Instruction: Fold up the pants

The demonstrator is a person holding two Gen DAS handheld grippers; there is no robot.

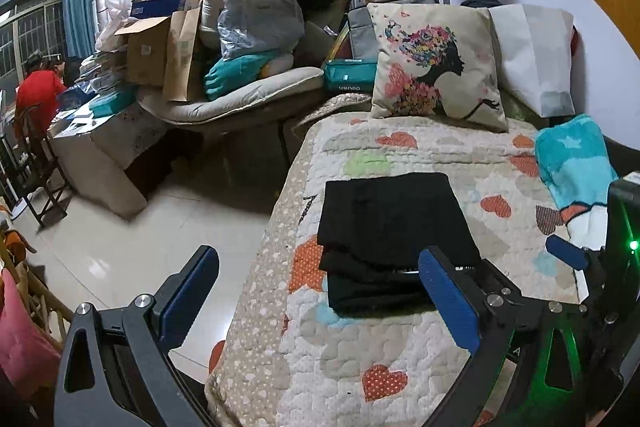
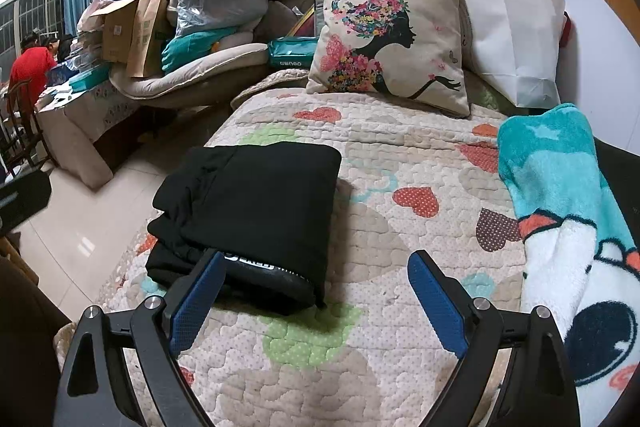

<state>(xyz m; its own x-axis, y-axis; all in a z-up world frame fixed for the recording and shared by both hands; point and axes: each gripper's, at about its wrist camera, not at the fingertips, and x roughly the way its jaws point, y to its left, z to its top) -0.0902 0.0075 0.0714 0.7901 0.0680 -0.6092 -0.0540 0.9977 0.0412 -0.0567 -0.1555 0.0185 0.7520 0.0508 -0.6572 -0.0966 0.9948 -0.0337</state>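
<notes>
The black pants (image 1: pixel 394 239) lie folded into a compact rectangle on the quilted heart-pattern bedspread (image 1: pixel 360 367). In the right wrist view the pants (image 2: pixel 252 215) sit left of centre, the waistband with white lettering toward me. My left gripper (image 1: pixel 320 291) is open and empty, just in front of the near edge of the pants. My right gripper (image 2: pixel 316 291) is open and empty above the bedspread (image 2: pixel 360 347), its left finger (image 2: pixel 196 303) close to the waistband. The right gripper also shows at the right edge of the left wrist view (image 1: pixel 592 267).
A cushion with a woman's silhouette (image 2: pixel 388 43) and a white bag (image 2: pixel 516 39) stand at the bed's head. A teal and white blanket (image 2: pixel 560 207) lies along the right side. Left of the bed are tiled floor (image 1: pixel 140 227), a cluttered chair and boxes (image 1: pixel 224 39).
</notes>
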